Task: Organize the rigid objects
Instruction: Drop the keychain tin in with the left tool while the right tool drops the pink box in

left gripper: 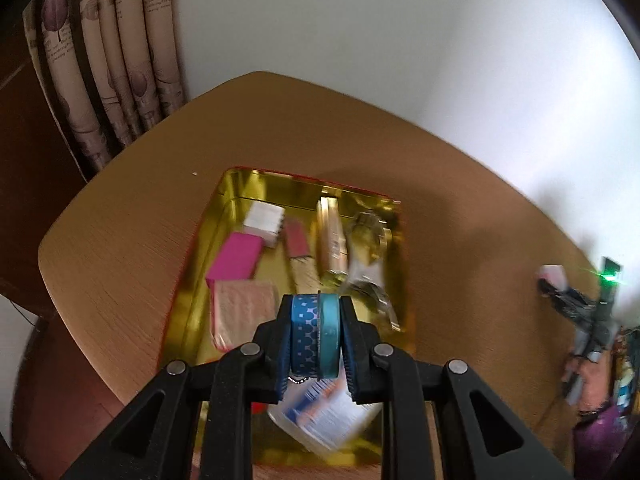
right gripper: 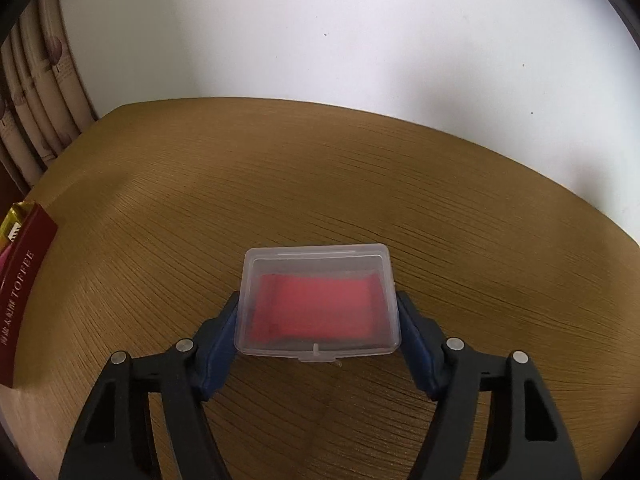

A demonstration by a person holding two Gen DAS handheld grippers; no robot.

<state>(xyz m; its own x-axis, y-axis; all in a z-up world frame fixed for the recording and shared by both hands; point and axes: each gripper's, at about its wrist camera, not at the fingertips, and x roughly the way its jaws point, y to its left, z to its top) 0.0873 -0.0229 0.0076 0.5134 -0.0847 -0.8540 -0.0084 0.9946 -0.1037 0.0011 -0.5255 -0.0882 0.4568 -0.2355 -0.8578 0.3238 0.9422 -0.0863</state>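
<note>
My left gripper (left gripper: 316, 308) is shut on two tape rolls held side by side, a dark blue patterned roll (left gripper: 304, 332) and a teal roll (left gripper: 330, 336). It hovers over the near part of an open gold-lined tin (left gripper: 188, 280) on the wooden table (left gripper: 120, 240). In the right wrist view a small clear plastic box (right gripper: 318, 304) with a red insert lies flat on the table (right gripper: 280, 180). My right gripper (right gripper: 318, 312) has its blue pads against the box's left and right sides.
The tin holds a pink box (left gripper: 236, 258), a white box (left gripper: 266, 220), a peach pad (left gripper: 244, 312), a printed packet (left gripper: 324, 412) and clear-wrapped items (left gripper: 368, 240). Its red outer wall (right gripper: 24, 280) shows at the left. Curtains (left gripper: 120, 60) and a white wall stand behind.
</note>
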